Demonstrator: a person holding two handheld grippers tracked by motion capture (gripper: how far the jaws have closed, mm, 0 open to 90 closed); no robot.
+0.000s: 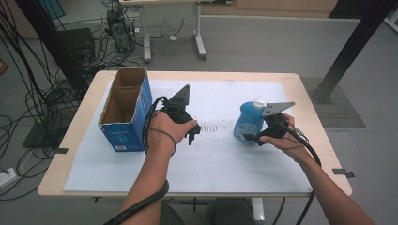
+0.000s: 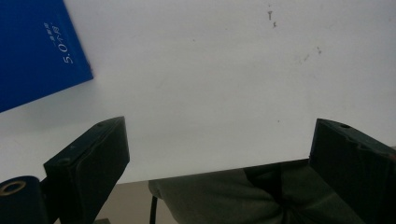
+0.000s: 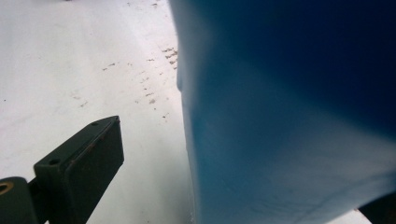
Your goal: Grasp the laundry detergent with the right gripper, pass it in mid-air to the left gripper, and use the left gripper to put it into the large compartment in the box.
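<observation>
Nearest the person, the left tongs (image 1: 191, 132) hung above the white sheet (image 1: 220, 164) on the counter (image 1: 307, 96), jaws spread wide with nothing between them; in the left gripper view the bare sheet lay between the two black jaws. Level with them on the other side, the right tongs (image 1: 256, 137) sat against the lower side of the blue bottle (image 1: 248, 123), which stood upright on the sheet; the right gripper view showed the bottle's wall beside the left jaw with a gap between, the jaws apart, not yet pinching. Farther back at the left stood the open blue cardboard box (image 1: 126, 112), on the counter, just beside the left tongs.
</observation>
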